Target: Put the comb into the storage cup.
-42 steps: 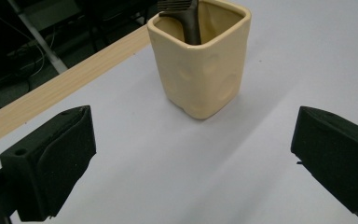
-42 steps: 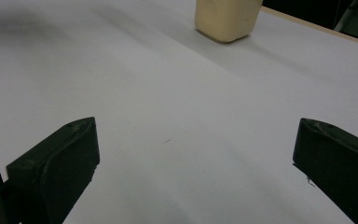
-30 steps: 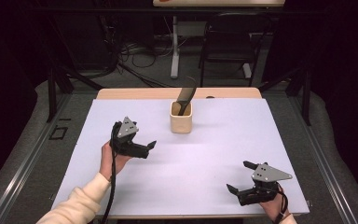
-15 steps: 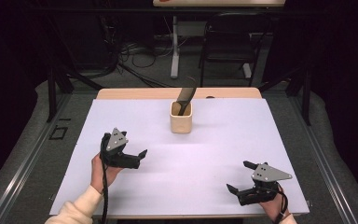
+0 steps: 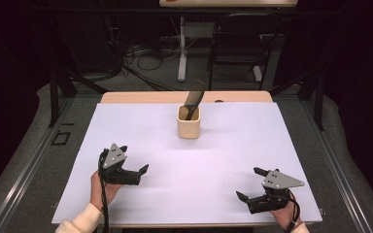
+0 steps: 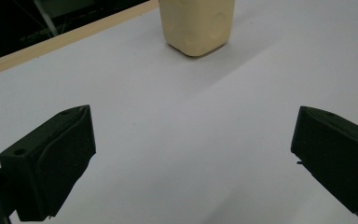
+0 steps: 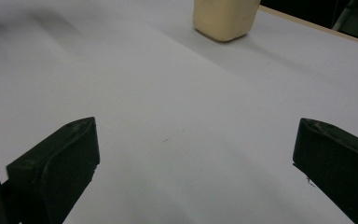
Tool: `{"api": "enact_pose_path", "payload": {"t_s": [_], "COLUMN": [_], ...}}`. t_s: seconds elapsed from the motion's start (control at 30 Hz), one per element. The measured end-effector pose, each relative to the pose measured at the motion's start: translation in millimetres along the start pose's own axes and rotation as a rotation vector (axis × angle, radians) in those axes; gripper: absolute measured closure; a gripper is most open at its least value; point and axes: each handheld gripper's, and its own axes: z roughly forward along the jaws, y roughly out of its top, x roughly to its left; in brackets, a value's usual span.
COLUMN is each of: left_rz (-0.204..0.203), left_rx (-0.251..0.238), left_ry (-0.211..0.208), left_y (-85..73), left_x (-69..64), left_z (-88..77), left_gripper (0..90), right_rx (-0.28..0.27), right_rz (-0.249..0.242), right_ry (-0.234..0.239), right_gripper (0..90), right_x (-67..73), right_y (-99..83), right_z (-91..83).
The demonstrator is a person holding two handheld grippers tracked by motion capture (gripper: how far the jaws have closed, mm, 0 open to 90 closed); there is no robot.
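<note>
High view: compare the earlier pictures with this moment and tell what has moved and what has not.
The left gripper has drawn back from the cup toward the table's near edge, jaws open and empty. The right gripper, the cup and the dark tool standing in it stayed put.

A white sheet is covering most of the tabletop (image 5: 223, 145), leaving a strip of pale wood showing along the far edge. Grey floor (image 5: 29, 145) is running along both side edges, with a small dark square outline (image 5: 60, 139) lying off the left edge. Beyond the far edge, the room is sitting in deep shadow: a black chair (image 5: 238, 43) is standing by a white post (image 5: 181, 48), and loose cables (image 5: 136, 53) are trailing across the floor. Dark frame legs (image 5: 54, 92) are rising at both far corners.
</note>
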Motion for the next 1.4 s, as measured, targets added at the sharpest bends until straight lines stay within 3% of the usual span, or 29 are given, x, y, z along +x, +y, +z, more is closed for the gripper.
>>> {"api": "enact_pose_path", "payload": {"t_s": [0.1, 0.23, 0.63, 1.2, 1.4], "left_rz": [0.004, 0.01, -0.017, -0.022, -0.015], "left_rx": [-0.006, 0.006, 0.019, 0.024, 0.044], "left_ry": [-0.013, 0.001, -0.007, 0.004, -0.01], "left_y": [-4.2, -9.2, -28.5, -42.8, -42.8], "left_x": [-1.5, -3.4, -11.1, -21.0, -21.1], "left_z": [-2.2, -4.5, -16.9, -33.7, -31.7], "left_gripper": [0.0, 0.0, 0.0, 0.0, 0.0], "right_rx": [-0.002, -0.001, 0.001, 0.003, 0.005], "right_rz": [0.002, 0.001, 0.003, 0.0, 0.0], "right_ry": [0.0, -0.001, -0.003, -0.001, -0.001], "right_gripper": [0.1, 0.1, 0.1, 0.1, 0.0], "right_x": [0.2, 0.0, 0.3, 0.3, 0.2], "right_y": [0.0, 0.0, -0.1, -0.1, -0.2], "right_z": [-0.1, 0.1, 0.0, 0.1, -0.2]}}
